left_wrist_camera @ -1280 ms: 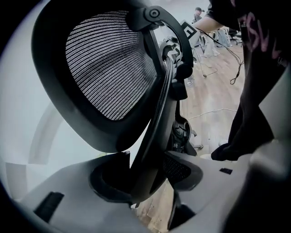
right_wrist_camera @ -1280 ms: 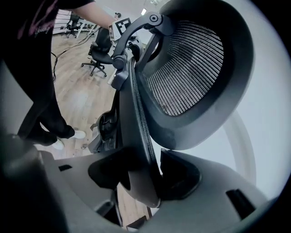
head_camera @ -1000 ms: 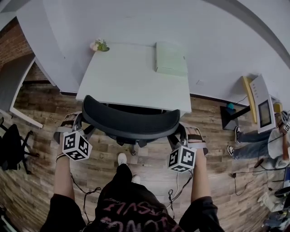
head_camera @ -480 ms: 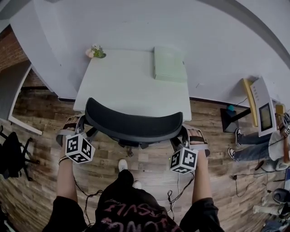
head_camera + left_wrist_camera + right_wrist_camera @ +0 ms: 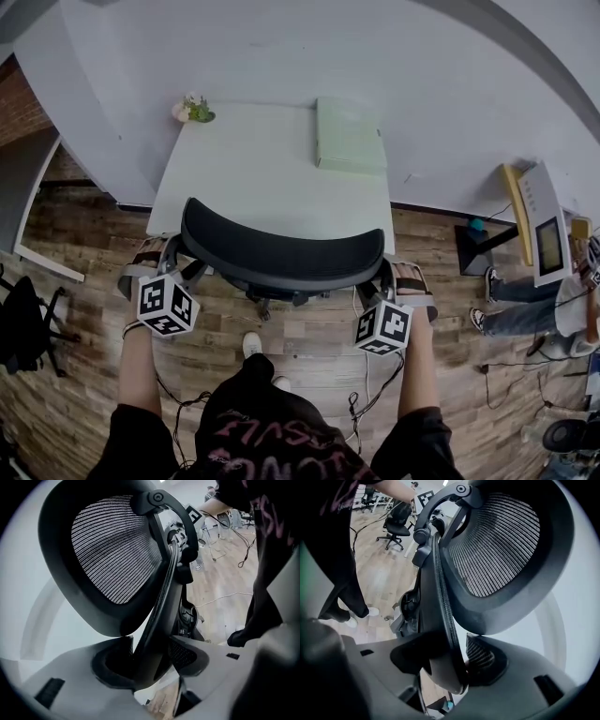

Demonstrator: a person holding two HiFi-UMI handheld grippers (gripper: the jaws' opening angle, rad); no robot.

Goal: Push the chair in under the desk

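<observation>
While in both claws (image 5: 149, 662) (image 5: 446, 660), chair (image 5: 281, 253) nearer desk (image 5: 272, 159).

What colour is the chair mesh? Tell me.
Chair mesh: black with fine pale ribbing; right gripper view.

— What does the chair look like?

— The chair (image 5: 281, 255) is a black office chair standing upright on the wooden floor. Its mesh backrest (image 5: 112, 555) sits in a thick, curved black frame, and a black arched bracket runs up behind the mesh.

— And where is it relative to the desk?

— The desk (image 5: 267, 173) has a plain white rectangular top, and its far edge is against the pale wall. The chair faces it squarely at the middle of the near edge. From above, the top of the backrest overlaps that edge (the seat itself is hidden beneath it). A bit of the chair's base shows below the backrest.
</observation>
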